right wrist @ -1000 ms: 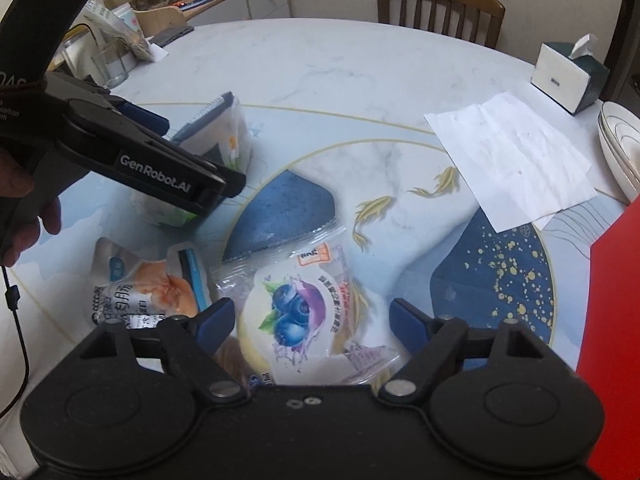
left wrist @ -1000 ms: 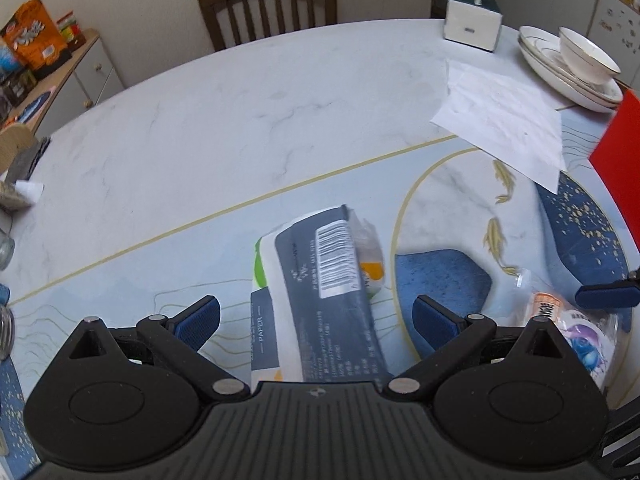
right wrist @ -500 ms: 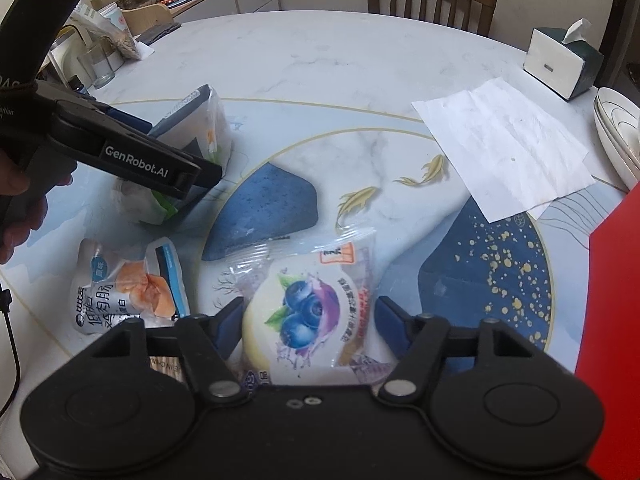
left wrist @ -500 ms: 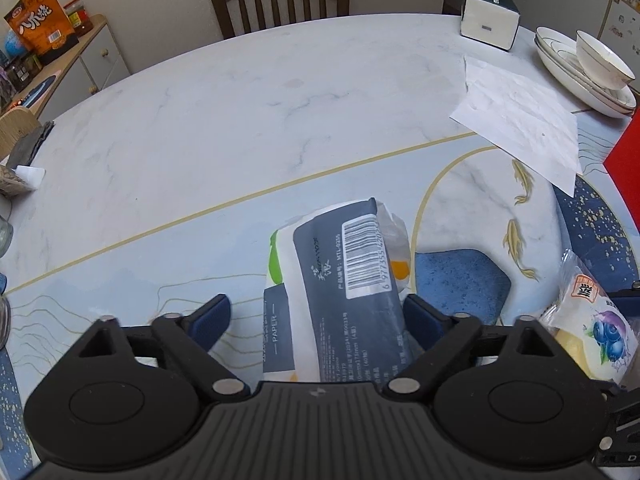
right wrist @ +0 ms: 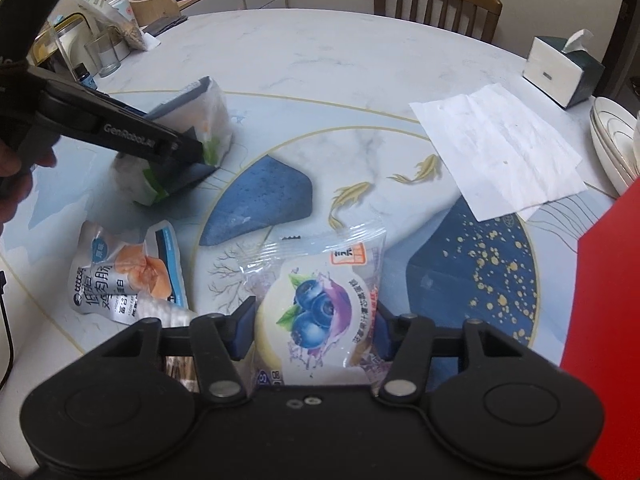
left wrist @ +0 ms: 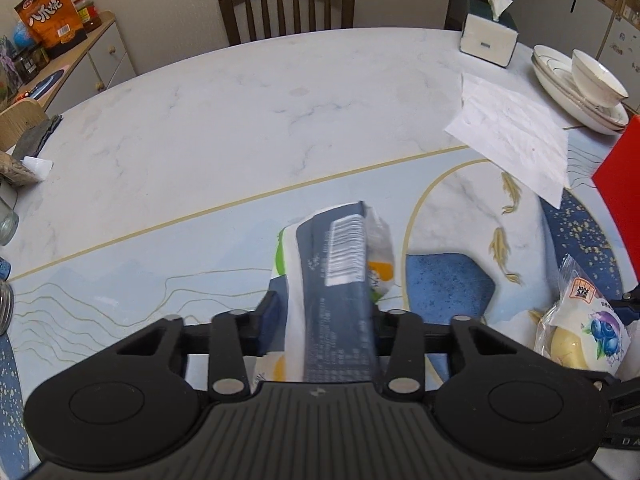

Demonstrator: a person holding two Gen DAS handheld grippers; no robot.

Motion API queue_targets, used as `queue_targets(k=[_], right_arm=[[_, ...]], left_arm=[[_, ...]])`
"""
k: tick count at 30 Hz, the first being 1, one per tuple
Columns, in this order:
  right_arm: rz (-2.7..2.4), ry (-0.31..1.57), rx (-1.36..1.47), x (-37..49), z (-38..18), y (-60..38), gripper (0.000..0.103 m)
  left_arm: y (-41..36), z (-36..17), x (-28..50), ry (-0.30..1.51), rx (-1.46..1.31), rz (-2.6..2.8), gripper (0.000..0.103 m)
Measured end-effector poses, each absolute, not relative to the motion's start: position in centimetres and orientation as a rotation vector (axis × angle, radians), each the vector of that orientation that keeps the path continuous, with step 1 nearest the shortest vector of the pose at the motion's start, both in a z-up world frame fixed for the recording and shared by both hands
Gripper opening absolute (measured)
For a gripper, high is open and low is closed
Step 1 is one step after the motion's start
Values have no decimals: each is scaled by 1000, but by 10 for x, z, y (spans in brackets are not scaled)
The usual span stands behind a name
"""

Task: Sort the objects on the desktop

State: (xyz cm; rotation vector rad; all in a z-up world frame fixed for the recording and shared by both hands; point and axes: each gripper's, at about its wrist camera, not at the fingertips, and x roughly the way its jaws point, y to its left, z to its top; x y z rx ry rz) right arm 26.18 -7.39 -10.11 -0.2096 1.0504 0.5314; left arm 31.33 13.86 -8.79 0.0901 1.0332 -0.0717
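Marble dining table with blue fish-pattern mat, landmark: blue rock patch. My left gripper closing on tissue pack, pack squeezed between pads, left of patch. My right gripper closing on blueberry snack packet, pads pressing both sides, just in front of patch. Chicken-breast pouch lies loose, front-left of patch. I judge sorting barely begun: two items gripped, none placed, pouch untouched.
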Motion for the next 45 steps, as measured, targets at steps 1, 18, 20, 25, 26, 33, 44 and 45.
queue_targets(k=[1, 18, 20, 25, 26, 33, 44, 45], right_arm=[[531, 1047, -207, 261, -100, -76, 54], [506, 988, -123, 240, -64, -113, 53], [508, 983, -112, 236, -57, -118, 53], [521, 969, -73, 227, -41, -133, 53], [523, 966, -67, 225, -38, -136, 53], [533, 933, -34, 212, -16, -161, 53], [489, 896, -17, 197, 11, -215, 53], [478, 894, -19, 196, 12, -220, 53]], left_arm=[[138, -87, 312, 1029, 91, -70, 33], [118, -51, 274, 932, 57, -141, 14], [112, -43, 268, 916, 57, -162, 15], [94, -28, 254, 887, 55, -208, 14], [91, -24, 251, 881, 55, -217, 14], [66, -5, 234, 853, 52, -273, 14], [14, 24, 216, 802, 57, -373, 15], [8, 26, 215, 798, 58, -384, 14]])
